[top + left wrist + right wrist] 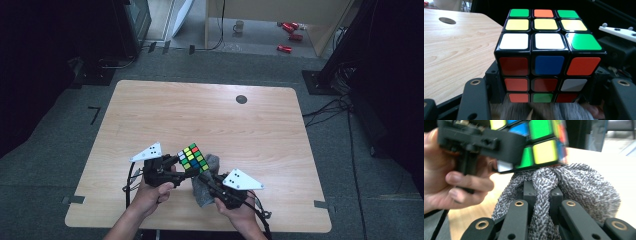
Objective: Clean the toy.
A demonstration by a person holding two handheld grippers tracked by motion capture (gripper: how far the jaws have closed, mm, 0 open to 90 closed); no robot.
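**Cube and cloth held above the table**

The left gripper [176, 162] clamps the cube [193, 157] over the table's [150, 110] near edge. The right gripper [206, 179] pinches the grey cloth [574, 185], pressed against the cube's underside.

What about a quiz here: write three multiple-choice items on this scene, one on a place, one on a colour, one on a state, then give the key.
1. Where is the grey cloth?
A. Pressed under the puzzle cube
B. On the floor
C. At the table's far edge

2. In the left gripper view, what colour is the centre sticker of the cube face turned toward the camera?
A. Yellow
B. Blue
C. White

3. How is the right tool?
A. Wide open
B. Shut on the cube
C. Shut on the cloth

Key: 1 A, the cloth bunches against the cube's underside. 2 B, blue sits between two red stickers. 3 C, its jaws pinch the cloth, while the left tool clamps the cube.
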